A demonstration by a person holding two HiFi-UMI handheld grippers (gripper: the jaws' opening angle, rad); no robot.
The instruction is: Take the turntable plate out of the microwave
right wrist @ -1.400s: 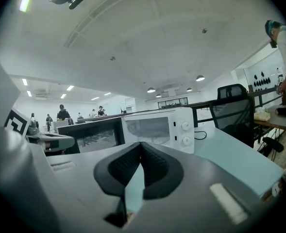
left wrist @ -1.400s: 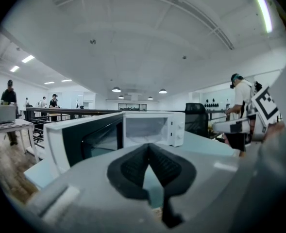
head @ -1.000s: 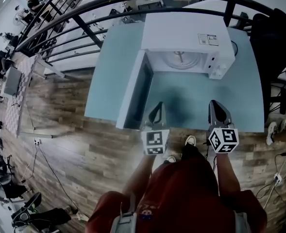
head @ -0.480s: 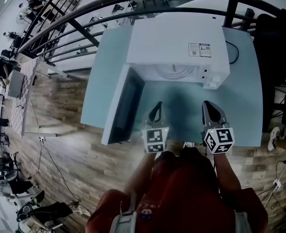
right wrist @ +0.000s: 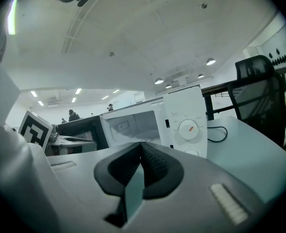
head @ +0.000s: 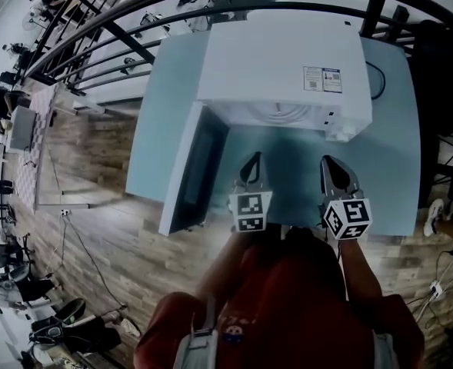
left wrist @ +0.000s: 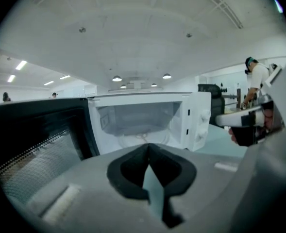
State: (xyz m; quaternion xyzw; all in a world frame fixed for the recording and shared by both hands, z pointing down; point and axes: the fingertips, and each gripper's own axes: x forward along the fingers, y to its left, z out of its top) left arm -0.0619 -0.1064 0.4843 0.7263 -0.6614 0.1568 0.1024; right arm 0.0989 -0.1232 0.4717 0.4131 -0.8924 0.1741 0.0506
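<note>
Table, open microwave; left gripper and right gripper closed, empty. Risk: plate slips from a narrow pinch.

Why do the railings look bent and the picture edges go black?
Head view: the wide lens bows the railing into arcs. Left gripper view: dark rounded corners frame the scene; the left gripper, very near the lens, looks soft, while the microwave beyond it is clearer. Right gripper view: the same dark rim, with a bright streak of glare at upper left.
</note>
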